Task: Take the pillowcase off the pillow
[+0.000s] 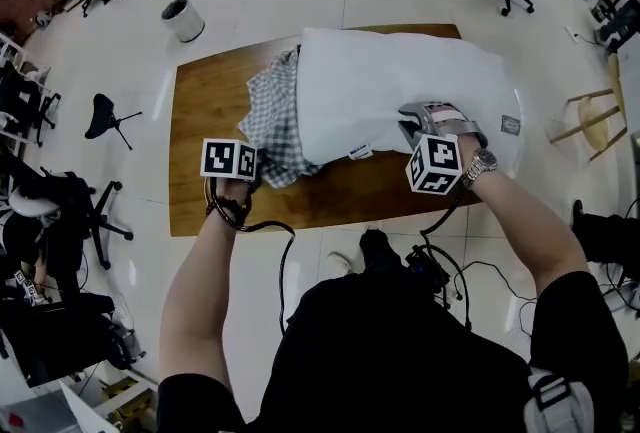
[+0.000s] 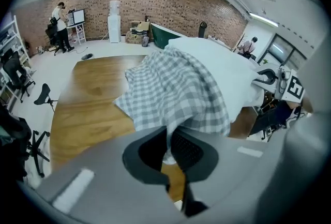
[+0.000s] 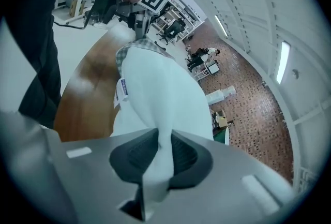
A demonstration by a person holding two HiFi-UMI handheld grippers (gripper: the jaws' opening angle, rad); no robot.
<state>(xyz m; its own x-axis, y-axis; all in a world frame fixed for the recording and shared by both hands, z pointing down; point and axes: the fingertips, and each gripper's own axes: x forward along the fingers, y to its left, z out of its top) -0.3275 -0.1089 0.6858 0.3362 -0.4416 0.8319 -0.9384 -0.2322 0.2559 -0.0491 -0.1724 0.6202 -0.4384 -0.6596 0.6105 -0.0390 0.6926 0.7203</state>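
— Where's the pillowcase (image 1: 273, 126) right now?

— Bunched up over the left end of the pillow (image 1: 400, 91), grey-and-white check. Most of the pillow is bare white. It lies across the wooden table (image 1: 205, 111), and its far right end reaches past the table's edge.

— And the left gripper (image 2: 169, 148)?

— Clamped on the checked cloth. A fold of it runs down between the two dark pads (image 2: 189, 149), pinched tight at the near edge of the bunch.

— The right gripper (image 3: 159, 158)?

— Closed on the pillow itself. A ridge of white fabric is squeezed between its jaws, on the near side towards the right. A small tag (image 1: 360, 153) hangs from the pillow's near edge between the two grippers.
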